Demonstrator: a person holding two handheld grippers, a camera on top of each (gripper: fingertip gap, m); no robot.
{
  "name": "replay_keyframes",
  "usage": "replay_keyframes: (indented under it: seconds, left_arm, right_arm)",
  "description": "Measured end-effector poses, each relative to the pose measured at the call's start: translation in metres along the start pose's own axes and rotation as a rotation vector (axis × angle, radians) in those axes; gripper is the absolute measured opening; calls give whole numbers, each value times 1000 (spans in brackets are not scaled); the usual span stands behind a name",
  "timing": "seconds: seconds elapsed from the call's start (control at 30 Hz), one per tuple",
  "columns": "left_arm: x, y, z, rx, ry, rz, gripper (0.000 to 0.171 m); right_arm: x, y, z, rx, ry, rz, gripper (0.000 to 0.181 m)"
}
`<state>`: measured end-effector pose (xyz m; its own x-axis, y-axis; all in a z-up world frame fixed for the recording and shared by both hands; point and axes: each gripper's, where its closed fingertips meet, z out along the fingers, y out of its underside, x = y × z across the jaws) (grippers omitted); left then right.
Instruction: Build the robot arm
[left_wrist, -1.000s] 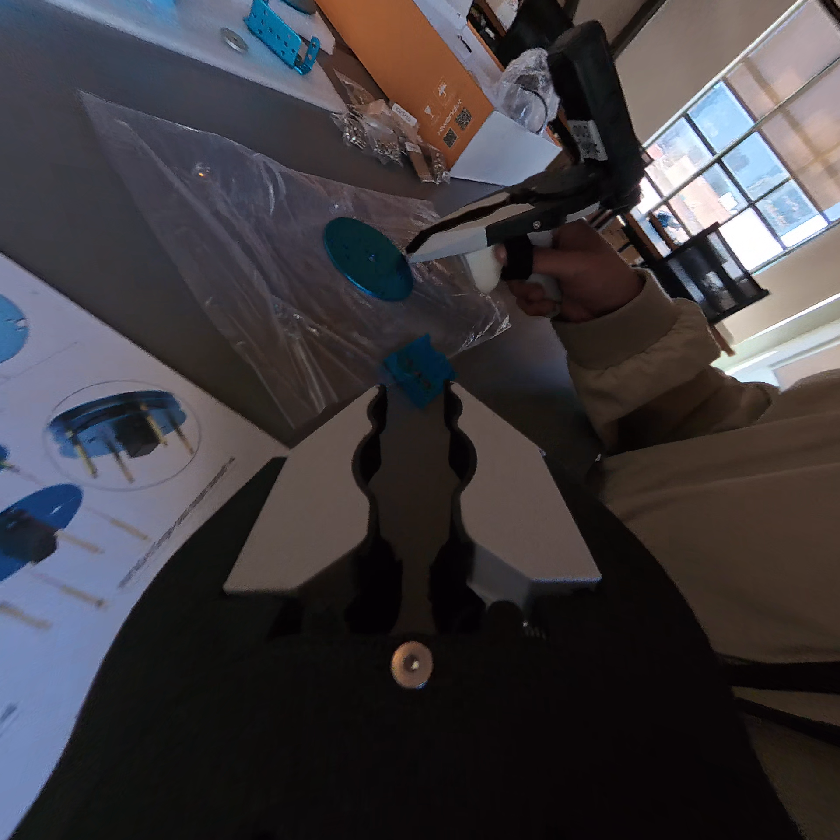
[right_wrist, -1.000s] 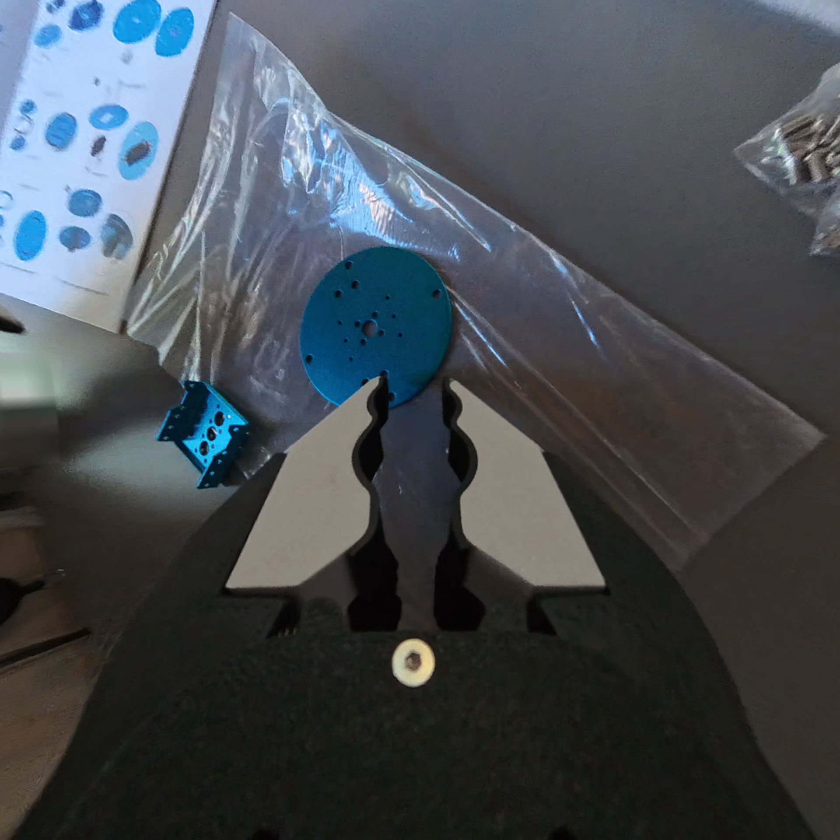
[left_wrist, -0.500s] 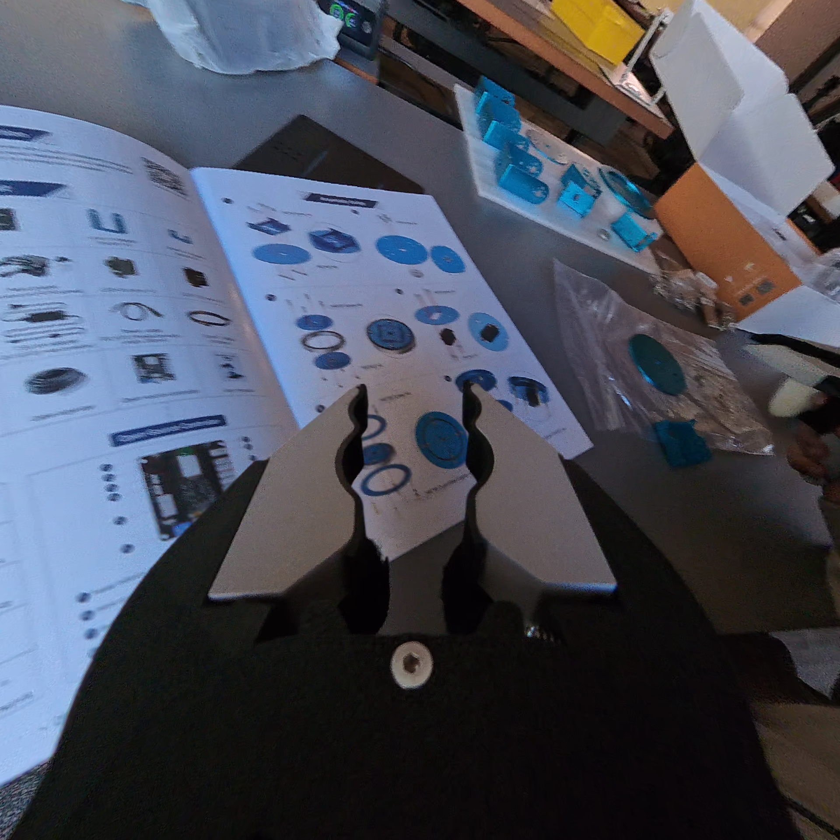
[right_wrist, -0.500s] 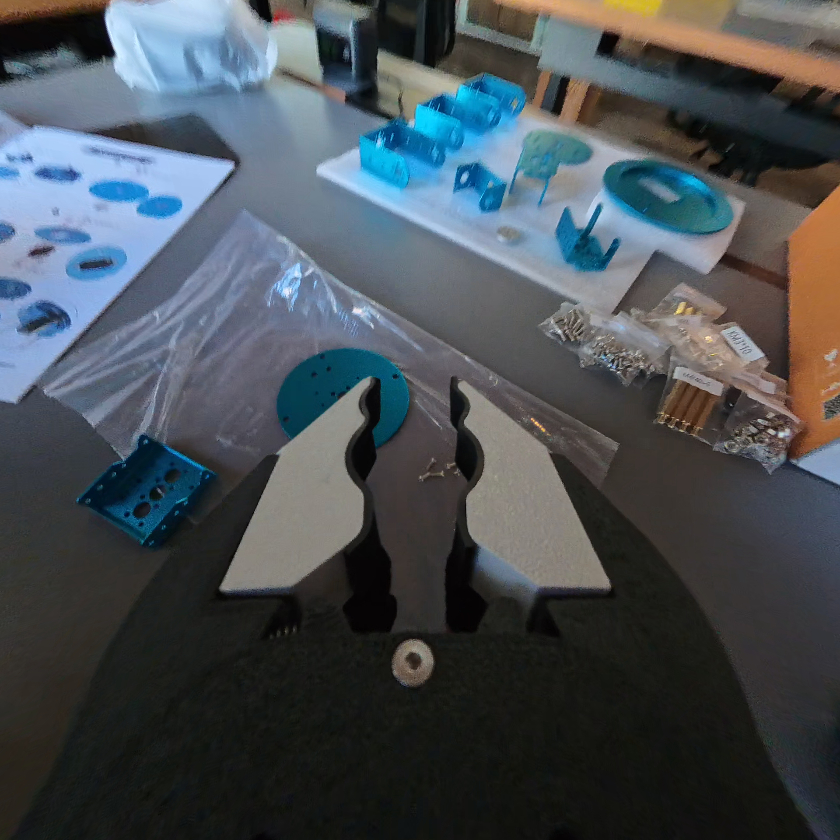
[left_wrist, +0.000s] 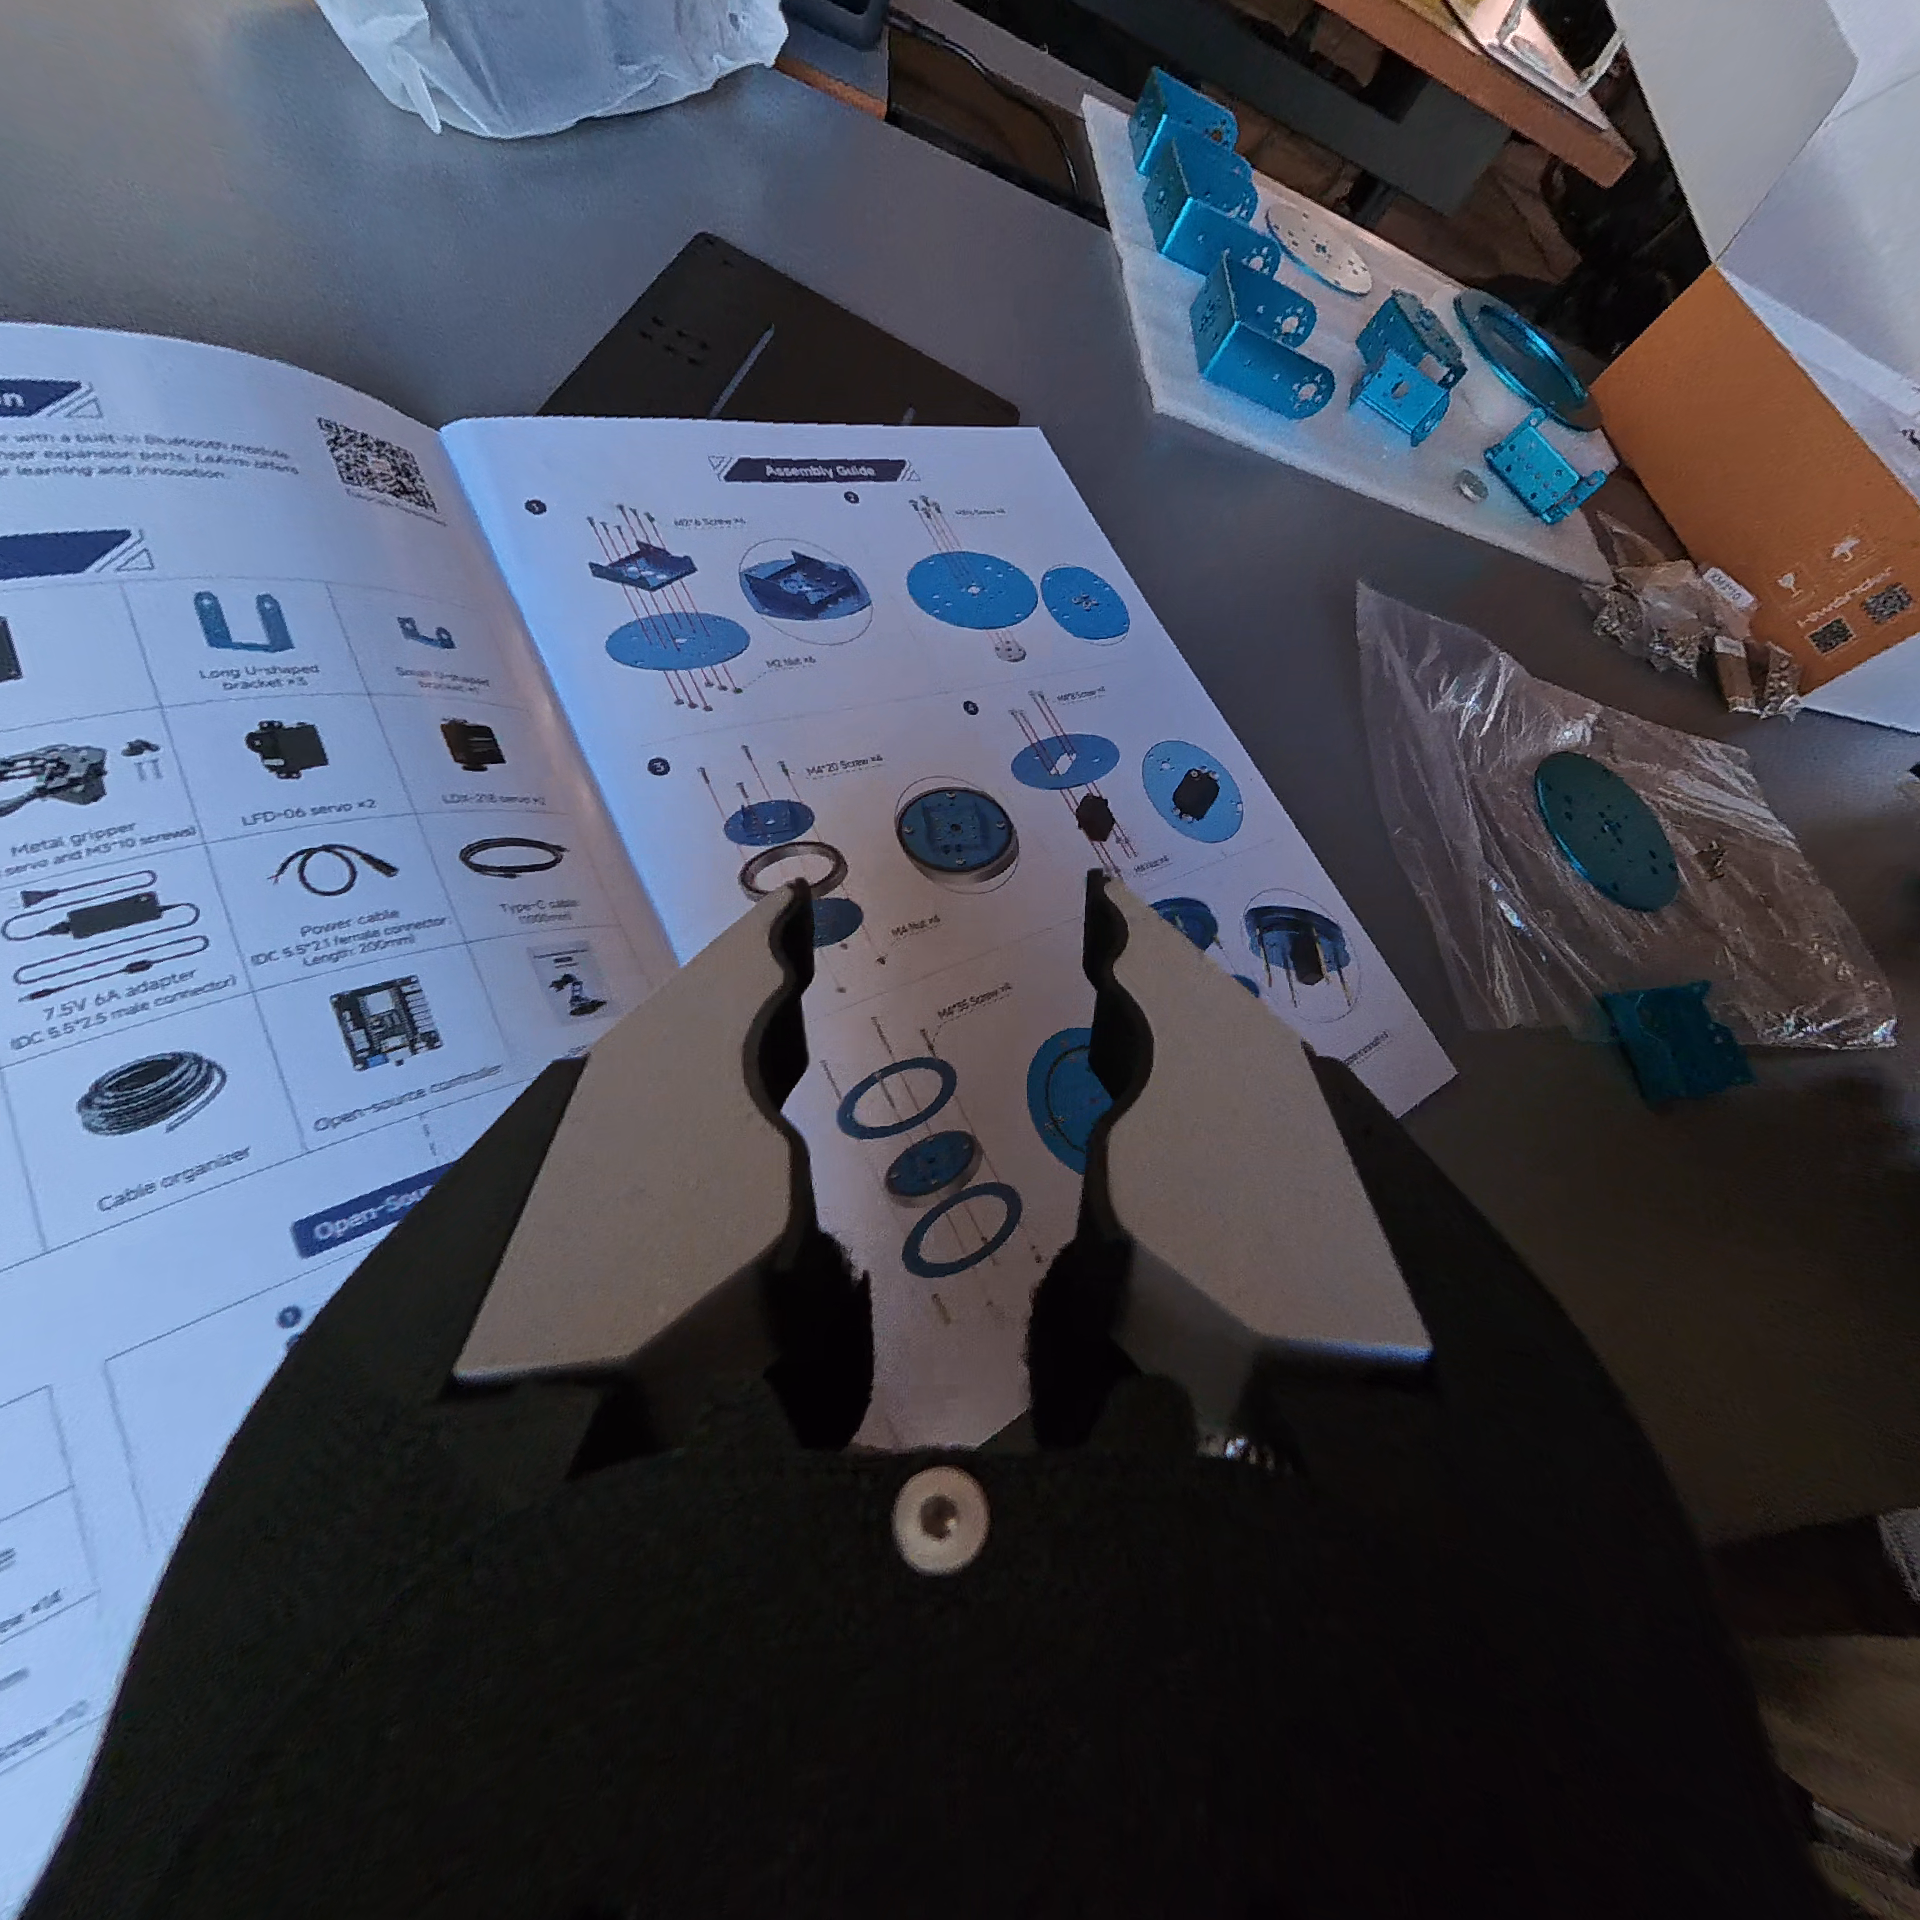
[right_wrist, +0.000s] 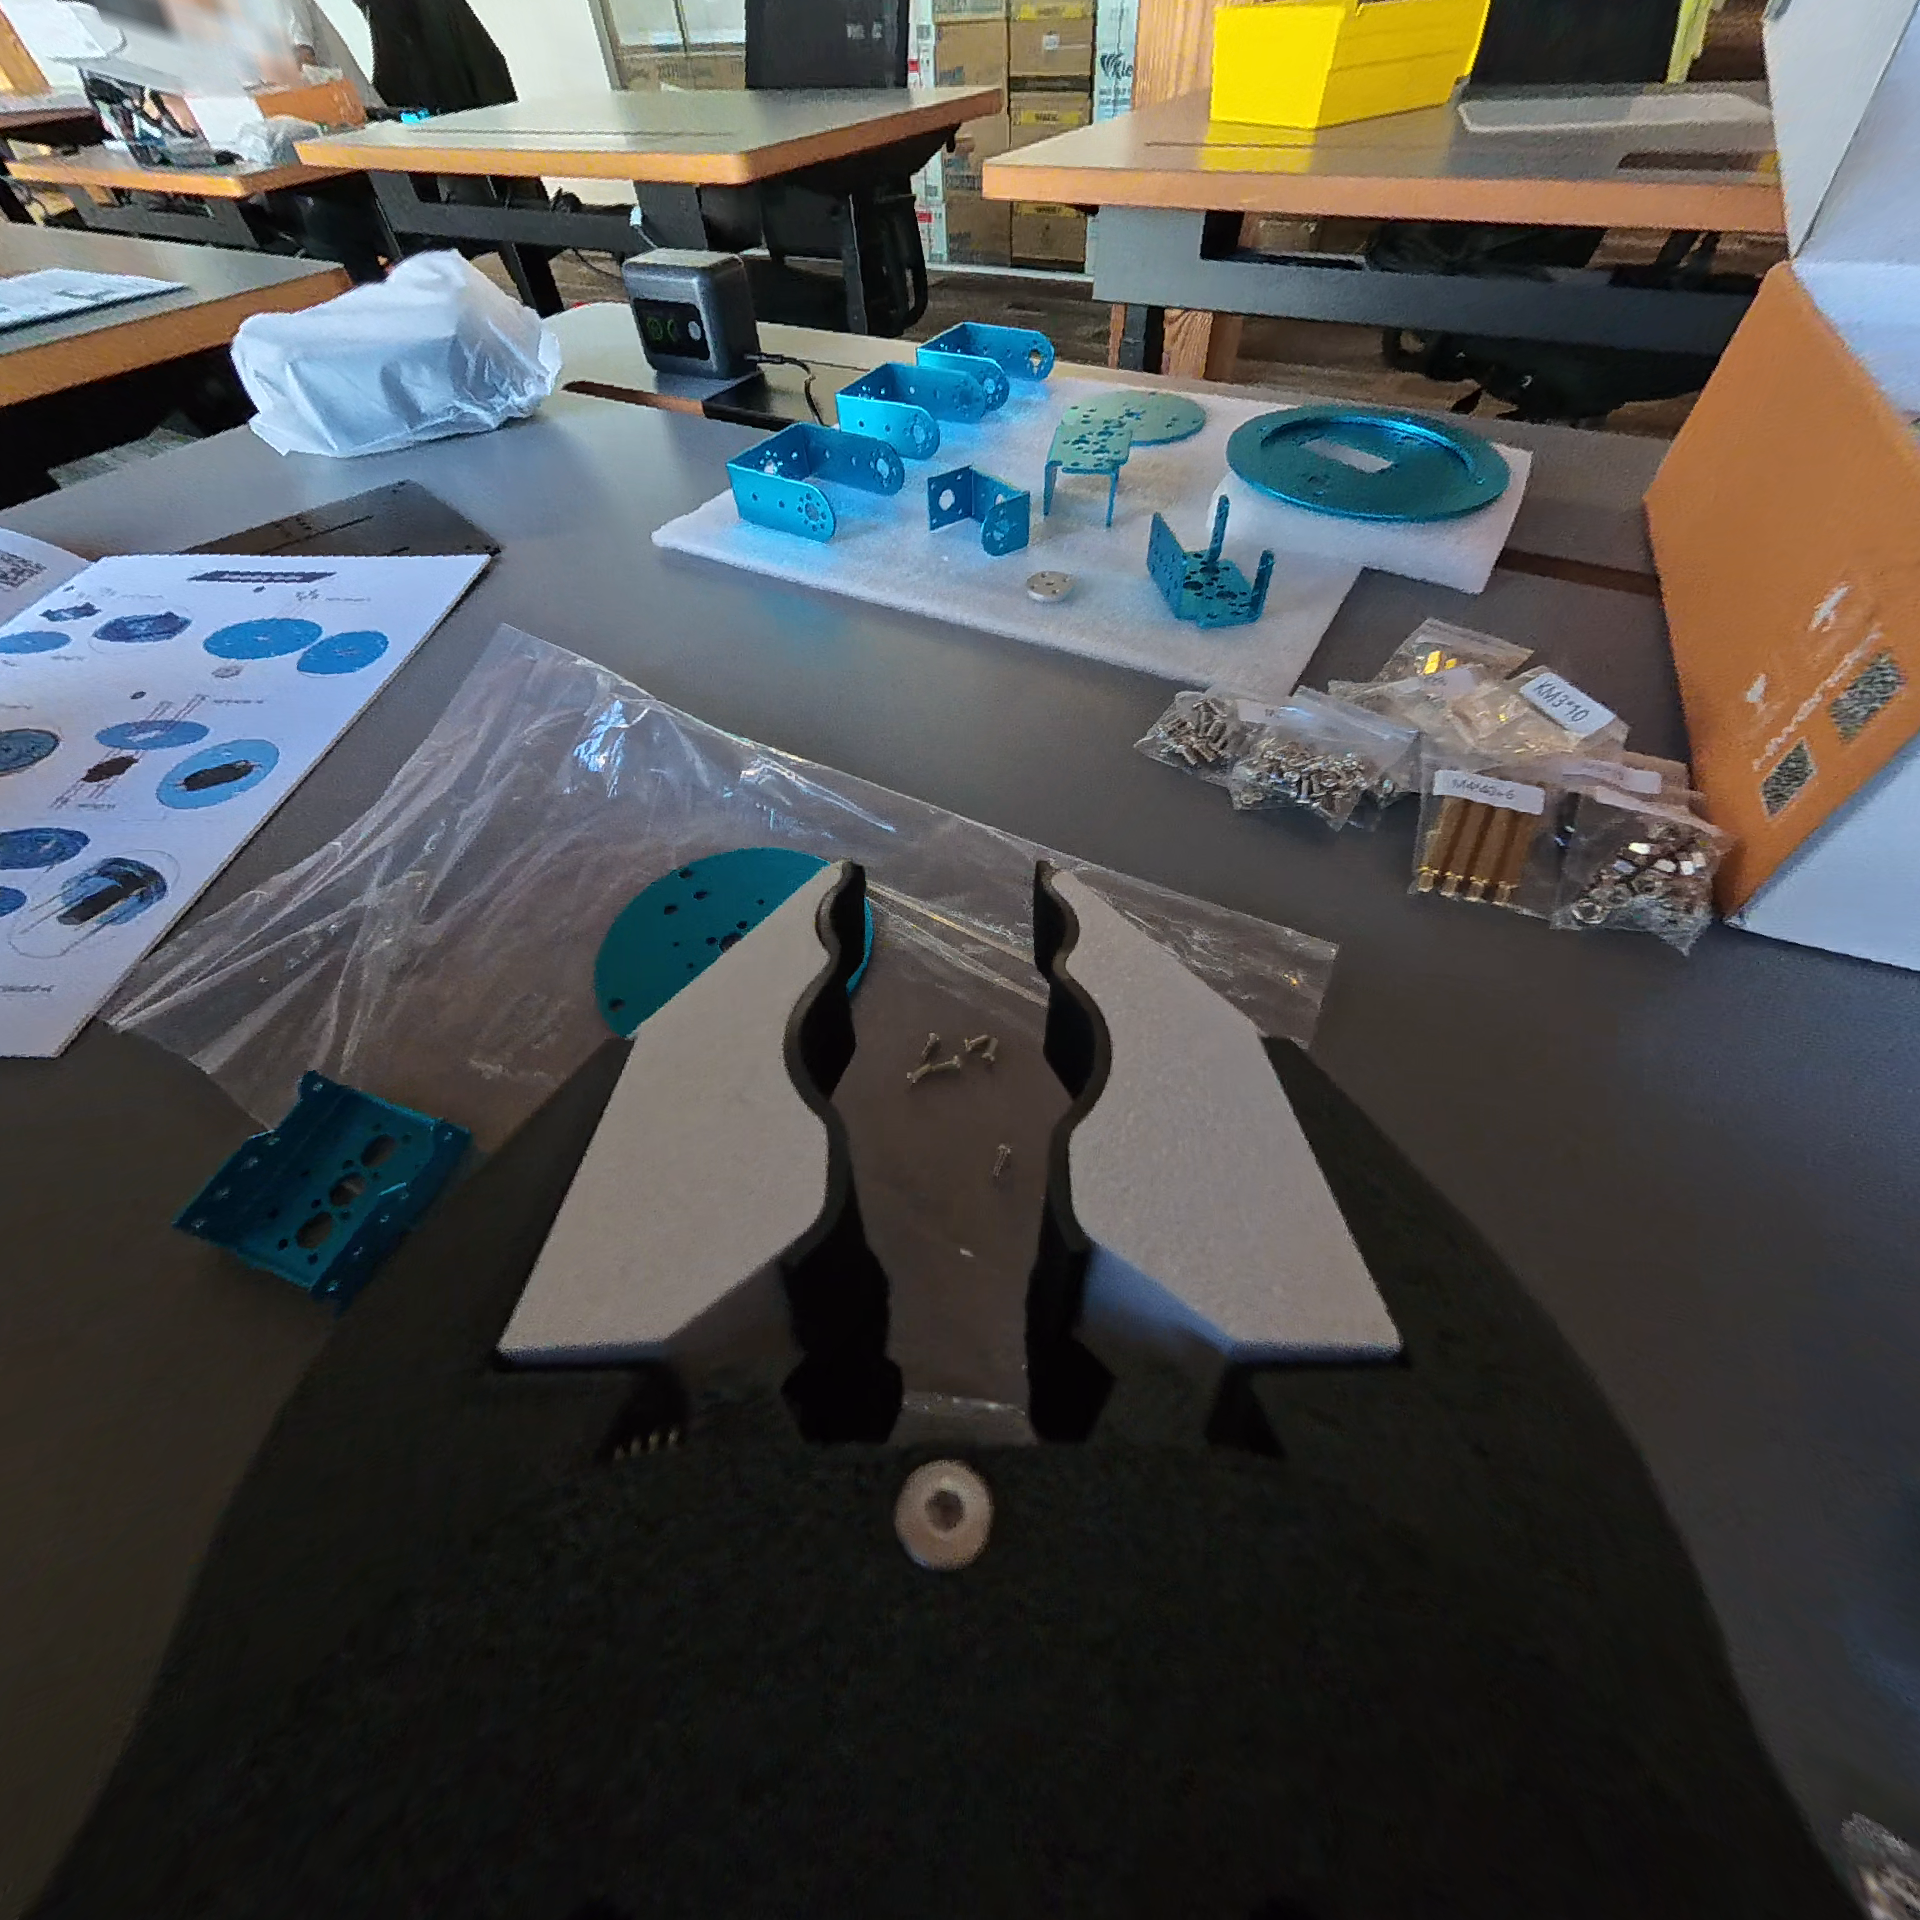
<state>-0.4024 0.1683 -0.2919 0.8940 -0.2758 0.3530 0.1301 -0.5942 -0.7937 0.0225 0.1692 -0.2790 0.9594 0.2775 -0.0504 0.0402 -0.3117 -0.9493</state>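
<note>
Hovering with jaws spread, both grippers held nothing above the grey worktop (right_wrist: 1455, 1195).
Left gripper (left_wrist: 940, 894) hung over the open instruction booklet (left_wrist: 727, 665). Right gripper (right_wrist: 948, 883) hung over loose screws (right_wrist: 951, 1055) on a clear plastic bag (right_wrist: 520, 831), its left finger overlapping the blue round plate (right_wrist: 696, 925); a blue square bracket (right_wrist: 322, 1195) lay nearby, off the bag.

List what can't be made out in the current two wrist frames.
- Blue disc, right wrist view: its right part is hidden behind the right gripper's finger.
- Open booklet, left wrist view: lower pages covered by the left gripper; left page cut by the frame edge.
- Loose screws, right wrist view: too small to type.
</note>
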Motion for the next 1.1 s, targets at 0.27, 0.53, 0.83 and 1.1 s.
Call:
replay_keyframes:
  seconds: [0.27, 0.53, 0.83, 1.1]
  left_arm:
    - [42, 0, 19, 7, -9, 22, 51]
    - [112, 2, 60, -21, 29, 82, 51]
    - [271, -26, 120, -191, 397, 456, 47]
    - [376, -22, 248, -451, 604, 876, 33]
  right_arm:
    - [10, -11, -43, 84, -74, 77, 31]
    - [94, -6, -114, 90, 35, 78, 31]
    - [151, -6, -151, 288, 77, 172, 27]
    - [146, -8, -152, 307, 64, 139, 26]
